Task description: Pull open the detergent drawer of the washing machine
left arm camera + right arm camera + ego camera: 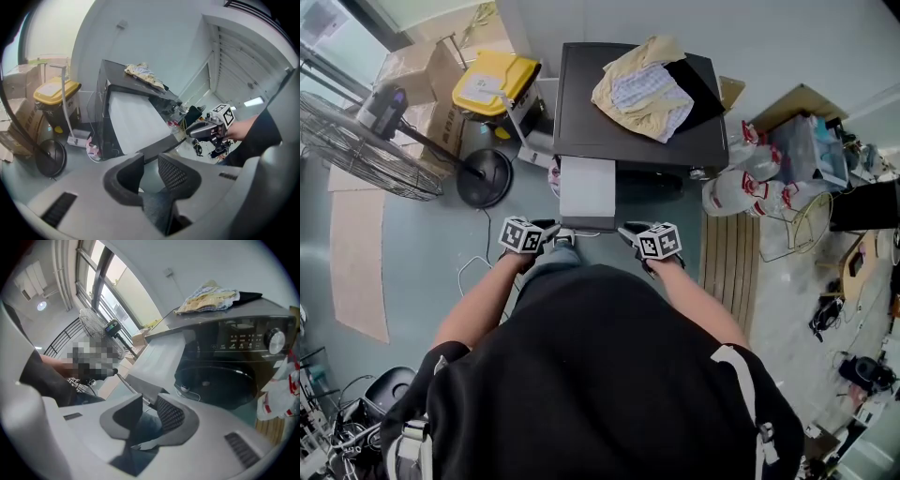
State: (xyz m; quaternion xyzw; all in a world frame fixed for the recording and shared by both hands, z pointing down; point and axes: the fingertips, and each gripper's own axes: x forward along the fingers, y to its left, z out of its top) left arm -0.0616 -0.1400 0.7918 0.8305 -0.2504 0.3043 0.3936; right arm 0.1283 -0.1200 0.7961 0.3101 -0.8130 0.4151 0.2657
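Left claw (pixel 149 176): jaws apart, nothing between the pads. It sits just beside the near-left corner of the detergent drawer (pixel 587 192). Right claw (pixel 146 417): jaws likewise apart and empty, just beside the drawer's near-right corner. We cannot tell whether either claw touches the drawer front. We record the drawer as pulled out, projecting toward us from the left part of the washing machine (pixel 581 94). A heap of cloth (pixel 642 86) lies on the machine's dark top. Left of the machine stand a yellow-lidded bin (pixel 495 82) and a floor fan (pixel 366 145).
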